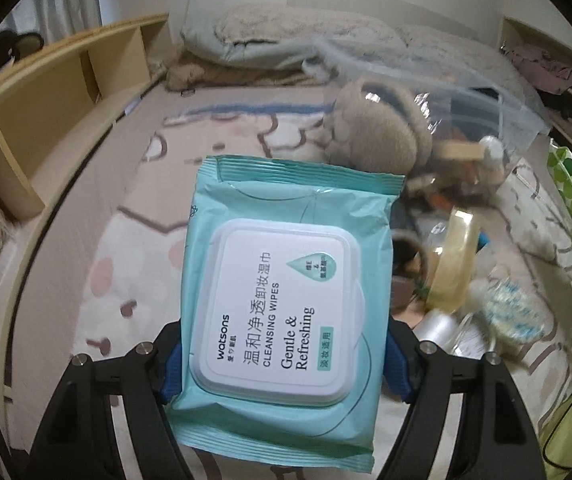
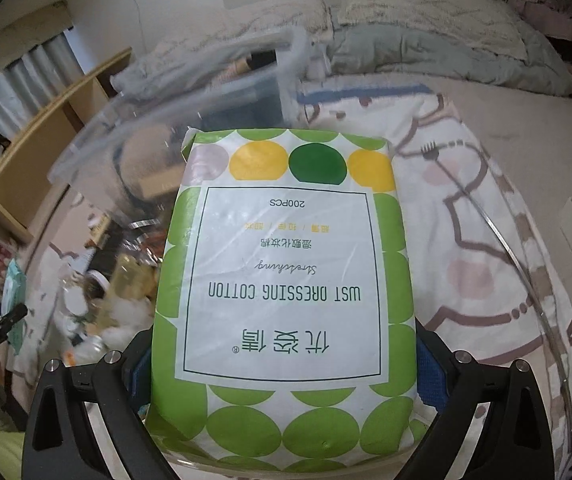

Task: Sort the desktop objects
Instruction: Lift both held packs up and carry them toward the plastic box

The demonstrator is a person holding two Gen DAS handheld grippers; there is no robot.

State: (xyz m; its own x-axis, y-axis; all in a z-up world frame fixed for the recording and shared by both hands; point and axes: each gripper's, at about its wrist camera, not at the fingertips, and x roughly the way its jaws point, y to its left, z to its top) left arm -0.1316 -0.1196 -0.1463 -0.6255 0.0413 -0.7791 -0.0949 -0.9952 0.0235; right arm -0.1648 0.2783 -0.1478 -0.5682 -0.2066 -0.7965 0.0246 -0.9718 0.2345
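Both grippers loaded: wipes pack on the L, cotton pack on the R, both over the bed w/ a clear bin between them.

L to R: our left gripper (image 1: pixel 286 364) is clamped on the Watsons cleansing wipes pack (image 1: pixel 282 284) by its long sides, blue pads (image 1: pixel 170 372) pressing in, label up, pack held off the patterned bedsheet (image 1: pixel 126 216). Just R of it sits the clutter pile w/ a tape roll (image 1: pixel 451 260), and behind that the clear storage bin (image 1: pixel 485 120) w/ furry earmuffs (image 1: pixel 369 120) inside. Our right gripper (image 2: pixel 286 372) is clenched on the green-dotted cotton pad pack (image 2: pixel 286 264), also mid-air. We'd keep both packs level, grip firm but not crushing, and clear the bin rim before lowering, one at a time.
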